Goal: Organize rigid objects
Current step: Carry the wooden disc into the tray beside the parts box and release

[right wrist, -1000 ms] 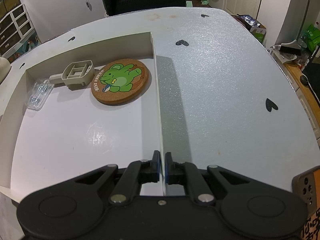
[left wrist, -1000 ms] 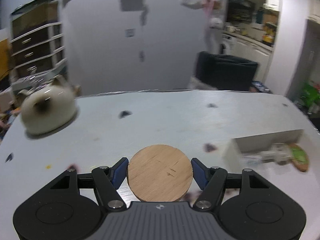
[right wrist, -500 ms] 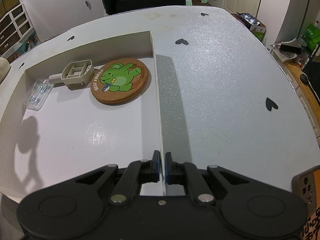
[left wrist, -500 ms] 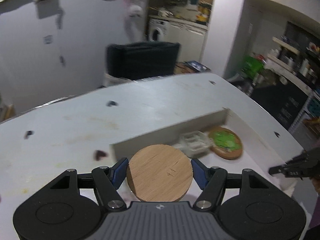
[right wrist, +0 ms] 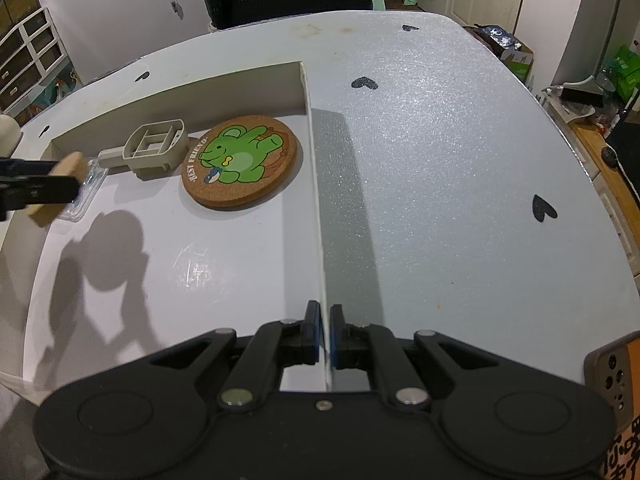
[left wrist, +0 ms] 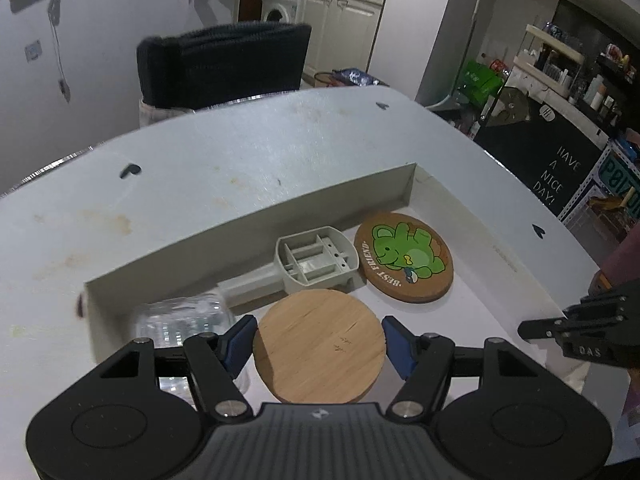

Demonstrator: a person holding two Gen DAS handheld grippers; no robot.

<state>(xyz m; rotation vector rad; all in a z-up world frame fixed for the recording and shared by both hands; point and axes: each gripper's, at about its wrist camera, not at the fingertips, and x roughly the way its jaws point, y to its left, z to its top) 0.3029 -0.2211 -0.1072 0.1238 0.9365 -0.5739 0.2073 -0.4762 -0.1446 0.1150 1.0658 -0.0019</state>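
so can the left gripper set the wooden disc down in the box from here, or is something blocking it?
Probably yes. The left gripper holds the wooden disc above the open white box; bare floor lies below. The frog coaster, grey plastic part and clear case sit further back.

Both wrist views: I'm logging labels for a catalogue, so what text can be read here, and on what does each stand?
"BEST FRIEND" on the cork coaster in the tray.
"HAVE A NICE DAY!" on the black board at right, left wrist view.
"DAS" on the right gripper, seen in the left wrist view; further letters unreadable.
Turquoise sign beside the board: cut off, unreadable.
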